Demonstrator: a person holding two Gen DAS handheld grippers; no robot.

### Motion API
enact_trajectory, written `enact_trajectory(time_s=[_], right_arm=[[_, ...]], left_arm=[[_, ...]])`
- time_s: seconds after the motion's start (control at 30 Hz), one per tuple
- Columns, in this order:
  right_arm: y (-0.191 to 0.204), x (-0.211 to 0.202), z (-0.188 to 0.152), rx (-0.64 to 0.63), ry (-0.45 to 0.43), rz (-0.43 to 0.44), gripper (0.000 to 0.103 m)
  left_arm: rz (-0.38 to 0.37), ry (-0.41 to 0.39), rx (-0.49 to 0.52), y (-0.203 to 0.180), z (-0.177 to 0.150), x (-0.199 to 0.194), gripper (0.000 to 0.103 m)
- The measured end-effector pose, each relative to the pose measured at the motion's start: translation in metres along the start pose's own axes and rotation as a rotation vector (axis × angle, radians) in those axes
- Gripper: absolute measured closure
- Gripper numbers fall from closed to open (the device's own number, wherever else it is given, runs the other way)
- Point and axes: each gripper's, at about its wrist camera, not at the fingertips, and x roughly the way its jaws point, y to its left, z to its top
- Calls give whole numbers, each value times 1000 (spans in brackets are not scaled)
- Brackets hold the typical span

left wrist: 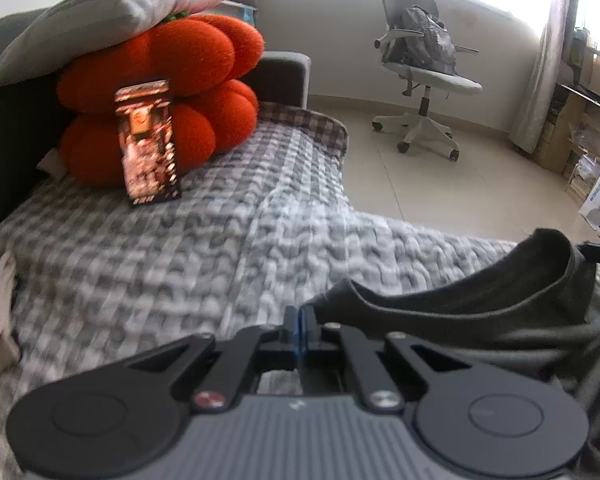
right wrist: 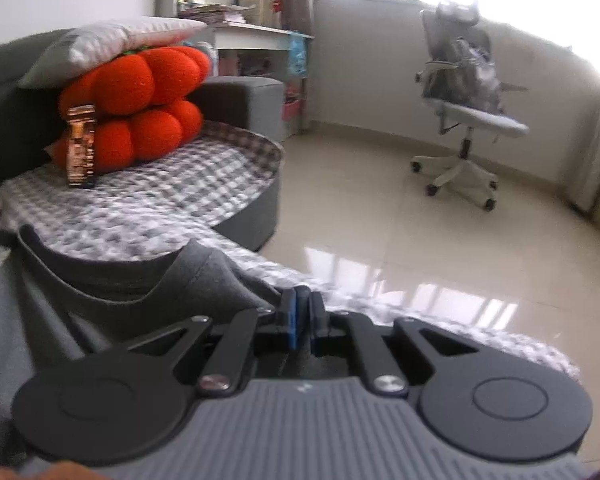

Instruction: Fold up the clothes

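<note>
A dark grey garment (left wrist: pixel 480 300) stretches between both grippers above a checked grey-and-white blanket (left wrist: pixel 160 260). In the left wrist view my left gripper (left wrist: pixel 301 316) is shut on one corner of the garment, which runs off to the right and sags in the middle. In the right wrist view my right gripper (right wrist: pixel 300 304) is shut on the other corner of the garment (right wrist: pixel 180 280), which hangs away to the left with its neckline curving down. The blanket (right wrist: pixel 160 200) lies under it on the sofa seat.
Orange pumpkin cushions (left wrist: pixel 160 92) with a grey pillow (left wrist: pixel 100 16) on top sit at the sofa's far end; a phone (left wrist: pixel 148 144) leans against them. An office chair (left wrist: pixel 420 68) with a bag stands on the tiled floor (right wrist: pixel 420 240). Shelves (left wrist: pixel 580 132) line the right wall.
</note>
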Motion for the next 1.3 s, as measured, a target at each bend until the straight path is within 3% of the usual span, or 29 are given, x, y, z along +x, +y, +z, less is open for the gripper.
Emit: enact_trajectory(time_s=[0.2,0.57,0.63,0.67,0.77,0.83,0.87,1.07,1.3], right_arm=[[-6,12,-2,41,11,-36,97],[-18,33,-6,128,38,-76,97],[-17,31,-4,136,41,-62,94],[-17,29,-3,139,43,-57,89],[-14,19,-1,144,49,-38,85],[-12,9,0,151,43,-28,65],[-11,2,1,157,36,-25,49],[-6,-27,4,143,29,-9,48],[14,-56,2,145,71,63,48]], left_arm=[[12,-46,39,-15,19,30,102],[-41,0,-6,-12,12,68,100],[-64,11,-22,-10,13,65,94],[-75,17,-29,-9,14,63,87],[-94,36,-50,-6,14,49,66],[-103,61,-66,-3,13,39,65],[-110,76,-81,-1,12,33,64],[-154,173,-166,14,0,7,62],[-158,210,-162,18,-23,-22,62]])
